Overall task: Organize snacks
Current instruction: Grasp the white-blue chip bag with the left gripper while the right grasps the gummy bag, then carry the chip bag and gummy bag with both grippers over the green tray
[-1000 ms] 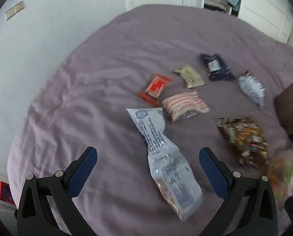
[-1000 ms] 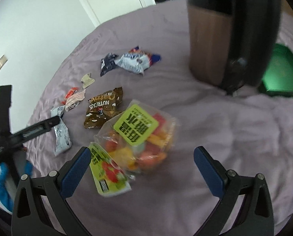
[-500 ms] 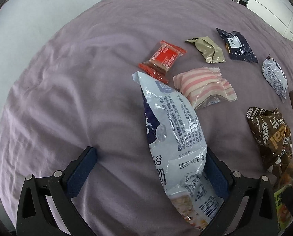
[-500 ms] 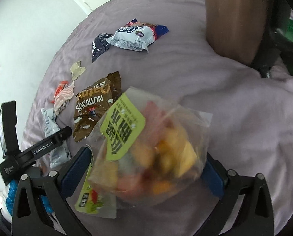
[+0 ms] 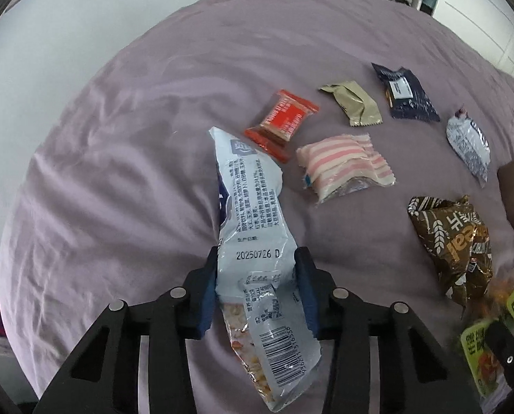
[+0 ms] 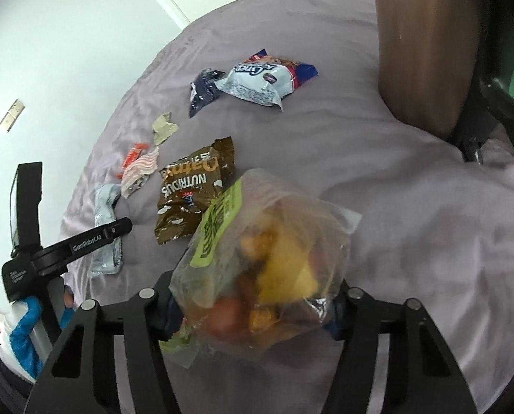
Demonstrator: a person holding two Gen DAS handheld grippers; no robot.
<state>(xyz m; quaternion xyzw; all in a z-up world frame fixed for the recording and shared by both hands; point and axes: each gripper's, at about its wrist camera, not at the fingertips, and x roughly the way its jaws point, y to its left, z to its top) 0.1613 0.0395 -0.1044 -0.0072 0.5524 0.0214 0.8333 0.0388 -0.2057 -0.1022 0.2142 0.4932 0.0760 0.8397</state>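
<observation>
Snacks on purple bedspread (image 5: 125, 158), brown oat packet (image 6: 191, 193) beside clear candy bag (image 6: 267, 262)

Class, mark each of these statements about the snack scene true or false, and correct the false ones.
1. The left gripper has a long white packet between its fingers. True.
2. The right gripper is closing around a brown oat packet. False: it closes on a clear bag of colourful snacks; the brown packet lies on the bed.
3. The snacks lie on a purple bedsheet. True.
4. The pink-striped packet is held by a gripper. False: it lies loose on the sheet.
</observation>
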